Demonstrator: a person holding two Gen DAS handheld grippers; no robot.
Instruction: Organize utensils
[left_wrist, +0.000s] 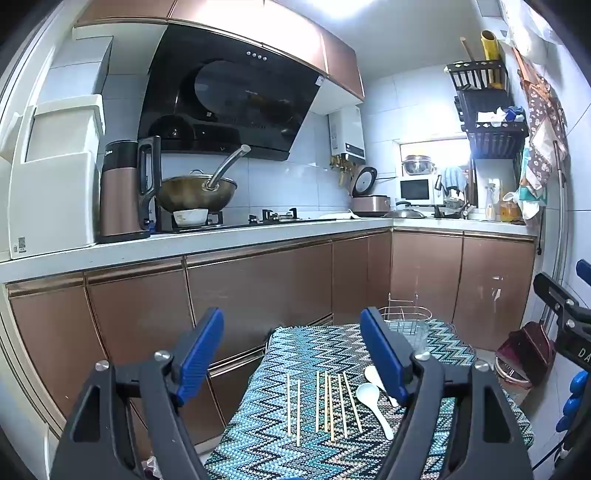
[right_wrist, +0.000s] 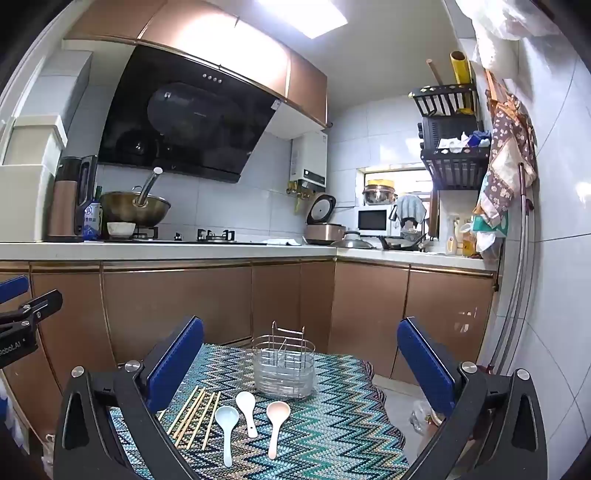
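Both hand-held grippers spread, holding nothing, above the bench.
Left hand-held gripper and right hand-held gripper hover over zigzag cloth. Chopsticks lie left, three spoons beside them; wire caddy stands behind.

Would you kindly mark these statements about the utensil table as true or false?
1. Three spoons lie on the zigzag cloth. True.
2. The chopsticks already stand in the wire holder. False: they lie flat on the cloth, left of the spoons, and the holder has no utensils in it.
3. The right hand-held gripper is open and holds nothing. True.
4. The left hand-held gripper is shut on a spoon. False: it is open, above the table.
5. The holder stands behind the spoons. True.
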